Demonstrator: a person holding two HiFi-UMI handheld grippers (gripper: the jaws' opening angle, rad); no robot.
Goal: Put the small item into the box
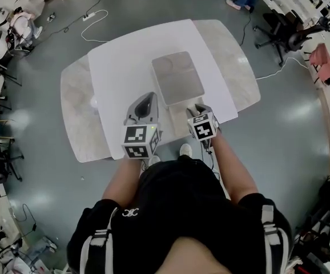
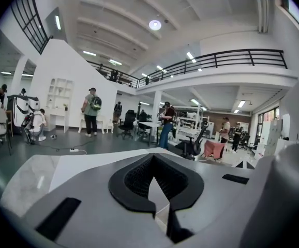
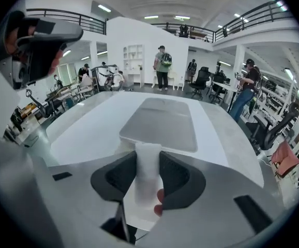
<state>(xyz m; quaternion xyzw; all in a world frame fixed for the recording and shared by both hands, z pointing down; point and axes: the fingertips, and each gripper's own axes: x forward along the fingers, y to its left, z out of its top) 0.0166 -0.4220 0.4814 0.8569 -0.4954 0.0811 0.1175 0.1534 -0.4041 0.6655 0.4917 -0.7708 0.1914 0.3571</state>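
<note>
Head view: a person stood at the near edge of a white counter (image 1: 119,67) with marbled wings to left and right. A flat grey box (image 1: 176,77) lay in the middle of the counter, its top closed. The left tongs (image 1: 144,103) hung over the near part of the counter, just left of the box's near corner. The right tongs (image 1: 197,109) sat at the box's near right corner, over the counter's near edge. The two were near each other but apart.

Left gripper view: the left tongs (image 2: 152,161) were clenched, dark pads meeting at their far tips, with nothing between them. Beyond lay bare counter, then an open hall with people and office chairs (image 2: 128,123).

Right gripper view: the right tongs (image 3: 148,175) were clamped on the small item (image 3: 148,164), a white oblong piece standing upright between the pads, its top end poking past them. It was outside the box (image 3: 162,122), which lay just beyond on the counter.
</note>
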